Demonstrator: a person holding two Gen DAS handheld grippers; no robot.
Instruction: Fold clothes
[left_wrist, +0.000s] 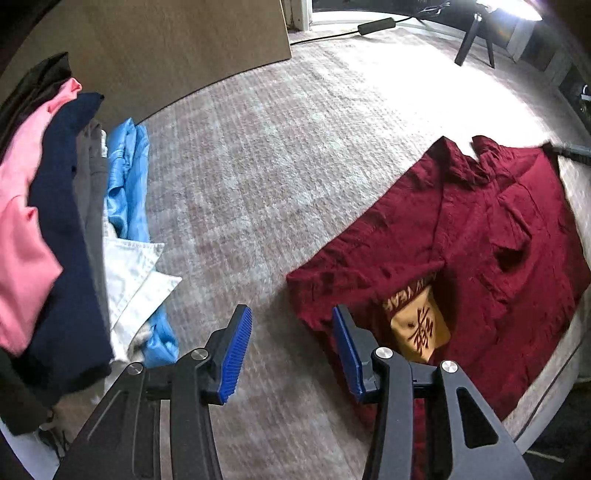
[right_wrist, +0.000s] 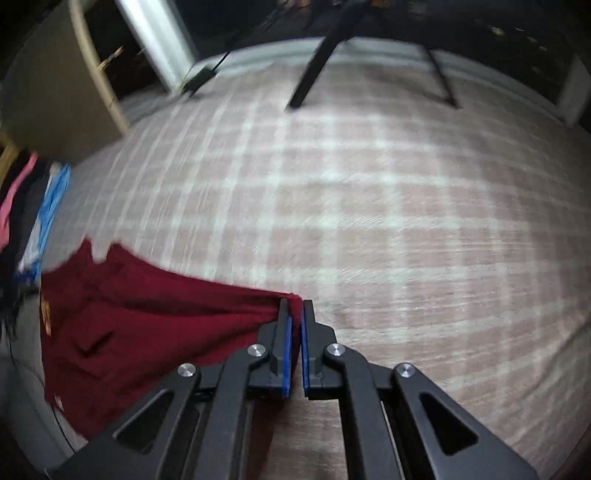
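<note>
The dark red, crumpled cloth shirt (left_wrist: 480, 236) lies spread on the pale pink-and-white checked rug (left_wrist: 266, 155). Only the left wrist view shows its tan printed inner label (left_wrist: 419, 326) and the pile of folded clothes (left_wrist: 66, 236), pink, navy, grey, blue and white, well apart at the left. There the left hand-held gripper (left_wrist: 291, 350) hangs half open, nothing between its blue pads. The right wrist view alone shows the right hand-held gripper (right_wrist: 296, 314) pinched tight on the shirt's edge.

A dark red shirt (left_wrist: 480, 236) lies rumpled and spread on the plaid rug, one edge pulled taut.
</note>
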